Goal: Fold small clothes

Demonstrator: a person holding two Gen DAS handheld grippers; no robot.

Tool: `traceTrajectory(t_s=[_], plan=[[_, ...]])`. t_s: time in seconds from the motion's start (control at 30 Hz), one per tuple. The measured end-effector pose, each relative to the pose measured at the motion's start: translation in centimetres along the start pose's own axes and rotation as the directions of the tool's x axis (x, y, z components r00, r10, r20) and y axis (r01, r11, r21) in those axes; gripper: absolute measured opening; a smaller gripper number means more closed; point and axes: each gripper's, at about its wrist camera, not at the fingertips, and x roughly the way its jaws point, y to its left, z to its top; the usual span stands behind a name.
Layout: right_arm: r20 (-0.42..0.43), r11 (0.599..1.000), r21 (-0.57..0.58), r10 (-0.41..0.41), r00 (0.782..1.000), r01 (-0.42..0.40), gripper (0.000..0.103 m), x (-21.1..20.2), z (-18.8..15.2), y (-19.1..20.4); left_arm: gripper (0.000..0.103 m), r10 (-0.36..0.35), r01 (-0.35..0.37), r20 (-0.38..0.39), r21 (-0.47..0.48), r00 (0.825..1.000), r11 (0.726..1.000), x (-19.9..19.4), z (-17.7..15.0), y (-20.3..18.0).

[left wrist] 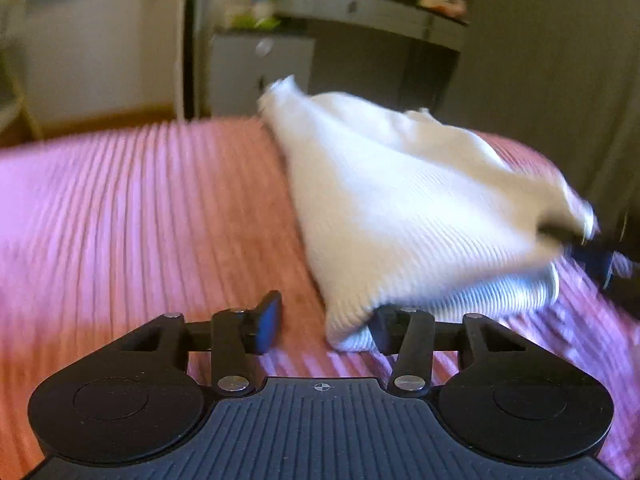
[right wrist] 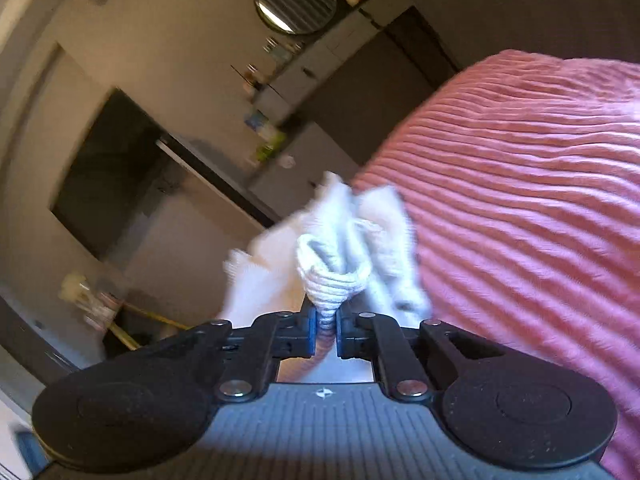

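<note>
Covering bed, ribbed pink blanket [left wrist: 140, 208]; grey desk [left wrist: 360, 8] behind.

My left tongs [left wrist: 324, 326] fill the lower frame: matte black, a ribbed plate with a small crosshair mark at centre, round discs either side, silver screws on the link arms, blue pads on the fingers. My right tongs [right wrist: 324, 330] look identical, blue pads included.

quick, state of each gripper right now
left gripper: open, a corner of the white garment between its fingers, not pinched
right gripper: shut on the white garment
</note>
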Motion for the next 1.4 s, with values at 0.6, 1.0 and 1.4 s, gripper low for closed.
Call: traceTrajectory(t_s=[0.6,1.0,1.4], plan=[[-0.151,0.988,-0.145,0.031,0.988,-0.053,0.085,2.9,5.5,-0.9,0.094,-0.271,0.259,-0.041,-0.193,0.962,0.946,1.6,6.2,7.0],[-0.298,0.988,-0.088,0.096,0.95,-0.127,0.078,9.4,6.3,-2.0,0.076,-0.383,0.343,-0.089,-0.296,0.92,0.892,9.3,6.9,4.3],[-0.282,0.928,-0.33,0.075,0.956,-0.17,0.045,5.9,2.9,6.9,0.042,-0.283,0.282,0.008,-0.095,0.959,0.955,0.1,7.9,4.2]])
